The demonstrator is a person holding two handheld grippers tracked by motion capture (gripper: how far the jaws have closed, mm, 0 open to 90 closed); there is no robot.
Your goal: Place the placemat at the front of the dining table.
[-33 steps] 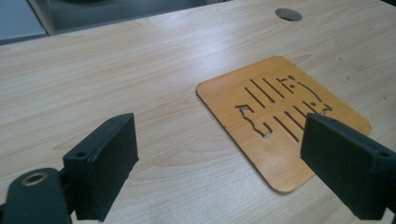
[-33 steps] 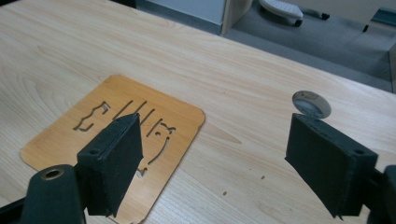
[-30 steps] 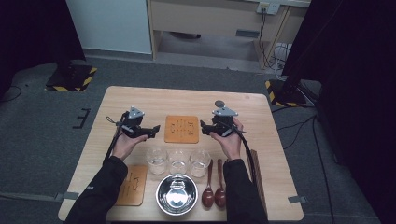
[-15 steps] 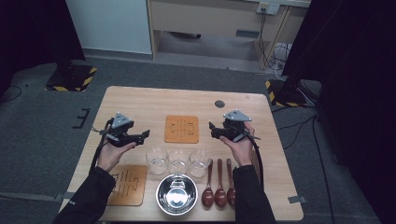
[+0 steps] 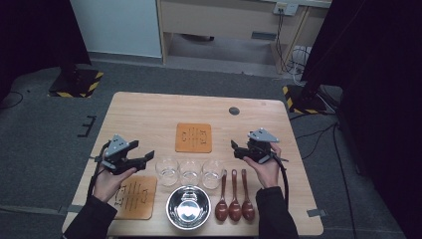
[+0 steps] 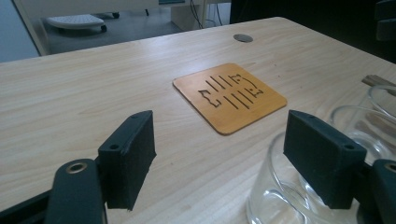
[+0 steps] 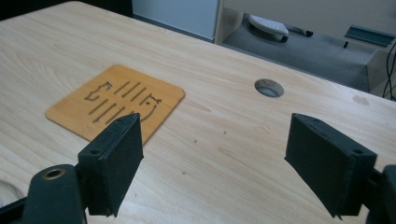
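In the high view, the left gripper [image 5: 142, 158] hovers near the left end of a row of three glass cups, its jaws spread and empty, pointing right toward the leftmost glass cup [image 5: 167, 171]. That cup stands just right of the jaws and slightly nearer the person, so the left hand looks the closer one for a grasp. The right gripper [image 5: 238, 149] hangs over bare table [image 5: 149, 114] to the right of the row, also open and holding nothing, aimed left toward the far coaster [image 5: 193, 137]. A second coaster [image 5: 134, 197], a steel bowl [image 5: 188, 207] and three wooden spoons [image 5: 234, 198] lie along the near edge.

In the left gripper view, the wide-apart jaws frame the far coaster beyond, while the glass cup's rim [image 6: 285, 186] sits partly behind the right-hand jaw; its base is cut off by the frame edge, and the neighbouring cups are hard to separate.

In the right gripper view, the parted jaws bracket empty wood, with the far coaster [image 7: 116, 105] off to the left and a cable hole [image 7: 269, 87] beyond.
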